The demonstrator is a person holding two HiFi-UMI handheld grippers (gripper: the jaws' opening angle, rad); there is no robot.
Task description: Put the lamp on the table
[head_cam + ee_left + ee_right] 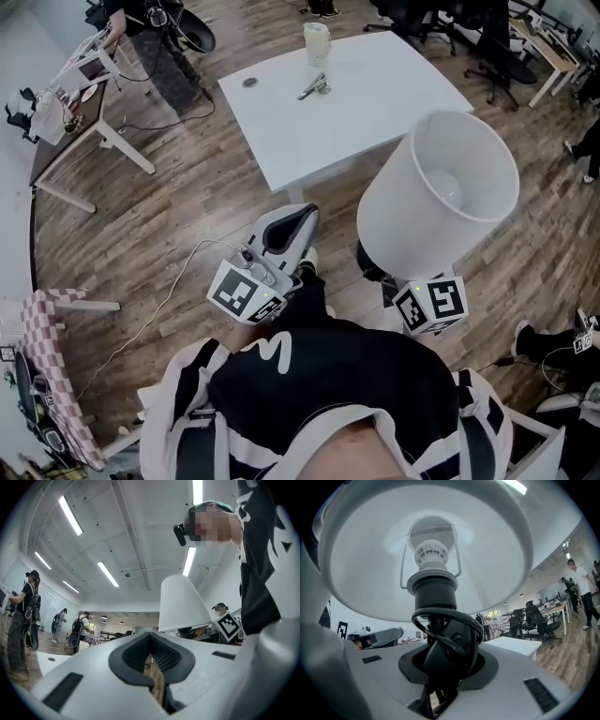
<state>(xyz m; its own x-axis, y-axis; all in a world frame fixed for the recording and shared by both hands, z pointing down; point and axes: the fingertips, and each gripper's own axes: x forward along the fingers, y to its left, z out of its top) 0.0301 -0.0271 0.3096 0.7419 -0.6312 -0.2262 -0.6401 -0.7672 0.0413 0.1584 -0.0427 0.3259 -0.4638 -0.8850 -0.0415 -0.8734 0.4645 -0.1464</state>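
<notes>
**Holding the lamp [433, 590] aloft, table [394, 94] not yet reached**

Hangs in the air at the near right, short of the white table farther off and slightly to the left. Pinched on the dark stem just under the socket by the right gripper [445, 667], jaws clamped partway, with the black cord [457, 620] wound round the same spot. Nothing in the left gripper [152, 660], raised at the near left with pads pressed almost together and only a sliver of wood floor showing between.

Probably light overall, yet top-heavy: wide white shade [441, 192] well above the grip, likely to sway and lever against the jaws. Looks thin and easy to dent, so best left untouched.

Stiff stem judged the soundest place to hold, as now. Soft cord trapped under the pads may let the stem twist or creep. Worth keeping upright and moving slowly. Could use the free left gripper lower on the stem if wobble sets in.

Base not visible in any view, so no telling its weight or footing.

Best set down on the bare near part of the table, well apart from the pale cup [317, 42] and the small metal object [314, 87] toward the far side.
</notes>
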